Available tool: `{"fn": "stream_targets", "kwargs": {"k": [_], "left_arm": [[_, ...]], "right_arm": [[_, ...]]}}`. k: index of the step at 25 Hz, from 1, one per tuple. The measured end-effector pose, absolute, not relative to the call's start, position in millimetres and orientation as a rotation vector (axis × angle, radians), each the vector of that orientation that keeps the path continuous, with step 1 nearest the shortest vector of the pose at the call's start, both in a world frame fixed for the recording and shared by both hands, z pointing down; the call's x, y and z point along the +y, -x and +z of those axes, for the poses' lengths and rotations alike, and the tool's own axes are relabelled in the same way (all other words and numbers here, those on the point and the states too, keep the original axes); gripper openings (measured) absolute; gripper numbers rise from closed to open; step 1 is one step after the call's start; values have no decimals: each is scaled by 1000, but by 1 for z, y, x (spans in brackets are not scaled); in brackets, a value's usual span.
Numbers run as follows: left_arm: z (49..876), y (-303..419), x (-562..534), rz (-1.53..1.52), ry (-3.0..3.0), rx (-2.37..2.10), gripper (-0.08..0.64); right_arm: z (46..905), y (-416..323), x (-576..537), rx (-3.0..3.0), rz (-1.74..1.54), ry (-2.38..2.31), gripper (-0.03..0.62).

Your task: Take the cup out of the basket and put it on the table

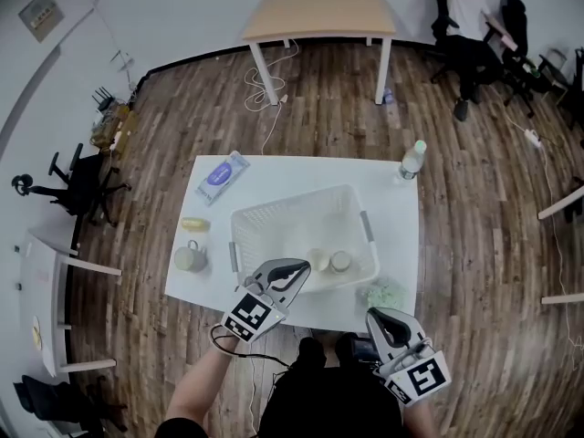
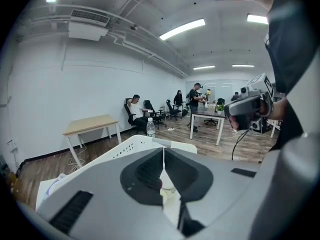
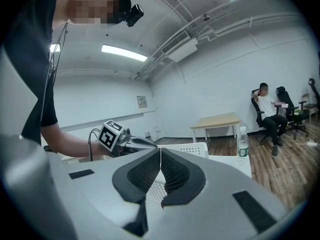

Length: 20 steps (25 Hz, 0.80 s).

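Observation:
On the white table (image 1: pixel 274 170) stands a white mesh basket (image 1: pixel 274 222). Two pale cups lie near its front wall, one (image 1: pixel 318 260) beside the other (image 1: pixel 340 261). My left gripper (image 1: pixel 304 268) is shut and empty, its tips just above the basket's near rim, left of the cups. In the left gripper view the closed jaws (image 2: pixel 163 156) point over the basket (image 2: pixel 125 148). My right gripper (image 1: pixel 376 317) is shut and empty over the table's front edge, right of the basket. The right gripper view shows its tips (image 3: pixel 160 156) together, with the basket (image 3: pixel 192 149) behind.
Left of the basket are a wipes pack (image 1: pixel 222 173), a yellow object (image 1: pixel 194 224) and a pale jar (image 1: pixel 190 257). A water bottle (image 1: pixel 412 160) stands at the far right corner. A green tuft (image 1: pixel 385 292) lies near the front right. A wooden table (image 1: pixel 319 12) stands beyond.

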<state>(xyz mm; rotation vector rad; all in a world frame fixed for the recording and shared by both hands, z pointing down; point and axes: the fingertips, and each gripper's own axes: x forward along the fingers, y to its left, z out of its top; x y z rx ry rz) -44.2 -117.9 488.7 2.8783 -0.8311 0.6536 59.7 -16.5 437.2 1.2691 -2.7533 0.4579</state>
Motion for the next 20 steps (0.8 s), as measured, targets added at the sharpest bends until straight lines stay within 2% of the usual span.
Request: {"fn": "stream_targets", "kwargs": {"k": [3,10,20], "left_arm": [[514,41,-135,705,-2851,-767,12],[565,30,-162,952,-2800,-590,77],[664,34,-182,1330,-2630,-403,117]], "right_arm": [[441,-62,-16,-2727,464,-1289,25],[445,-69,-14,-2687,484,-1329,25],[453,-76,-12,-2639,512,-1358,25]]}}
